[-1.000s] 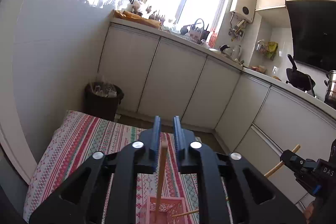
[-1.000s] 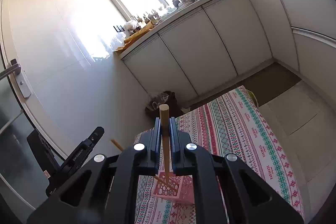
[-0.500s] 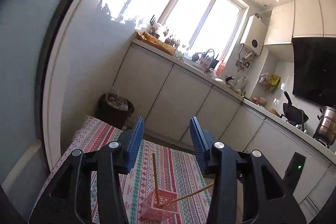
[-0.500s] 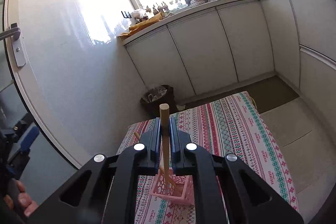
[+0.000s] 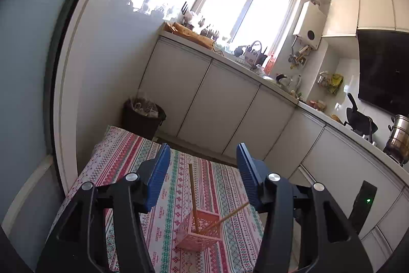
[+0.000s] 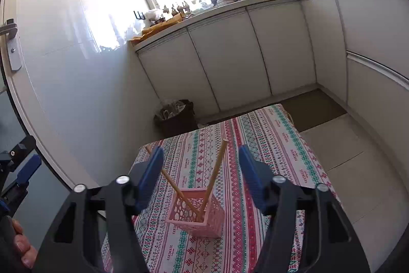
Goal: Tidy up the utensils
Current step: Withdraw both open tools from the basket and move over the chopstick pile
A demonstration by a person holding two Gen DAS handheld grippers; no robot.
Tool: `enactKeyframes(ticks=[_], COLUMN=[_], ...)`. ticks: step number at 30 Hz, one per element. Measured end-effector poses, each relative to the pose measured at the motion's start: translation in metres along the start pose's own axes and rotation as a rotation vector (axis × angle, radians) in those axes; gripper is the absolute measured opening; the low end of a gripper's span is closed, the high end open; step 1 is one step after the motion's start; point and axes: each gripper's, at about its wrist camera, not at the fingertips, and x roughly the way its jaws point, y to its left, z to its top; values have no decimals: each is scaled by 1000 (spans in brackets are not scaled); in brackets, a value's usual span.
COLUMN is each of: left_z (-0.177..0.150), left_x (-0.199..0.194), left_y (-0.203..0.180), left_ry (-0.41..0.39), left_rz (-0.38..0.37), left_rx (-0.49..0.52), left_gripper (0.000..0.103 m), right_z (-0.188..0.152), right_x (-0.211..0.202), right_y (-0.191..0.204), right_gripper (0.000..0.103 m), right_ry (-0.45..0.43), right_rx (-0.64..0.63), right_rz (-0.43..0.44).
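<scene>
chopsticks point(image 6: 216, 170), two, wooden: standing crossed in pink lattice basket point(image 6: 198, 213), tips down, tops leaning apart. basket on counter with striped patterned cloth point(image 6: 268, 145). left gripper point(image 5: 203, 175): jaws opening, nothing between them, above basket. right gripper point(image 6: 200, 170): jaws opening wide, clear of both chopsticks. dark bin point(image 6: 176, 117) beyond counter.

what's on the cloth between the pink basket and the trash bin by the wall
Nothing: in the right wrist view the patterned tablecloth runs bare from the pink basket to its far edge, with the trash bin on the floor just beyond. Only the two chopsticks lean over it.
</scene>
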Motion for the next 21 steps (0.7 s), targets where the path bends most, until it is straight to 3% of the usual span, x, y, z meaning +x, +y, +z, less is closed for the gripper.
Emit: enactKeyframes(ticks=[1,4,6,15,21], left_z=[-3,-13,-19,-45,-63], left_x=[2,5,4,7,4], left_y=[-2,-3,-6,-31,-40], left_ry=[16,63,75,161,177], left_rz=[4,7,8,-6,29], left_rx=[6,11,23,158,229], left_gripper=[59,85,96,96,96], right_z=[-1,-9,-15,-32,-35], right_x=[-4,-16,-22,-58,-79], right_y=[-3,-11,-16,-16,-17], right_gripper=[78,96,96,96,96], right_ry=[-6,-1,16,0,-5], right_rx=[9,42,57,9,8], right_rz=[-2,-21,-36,-148,-195])
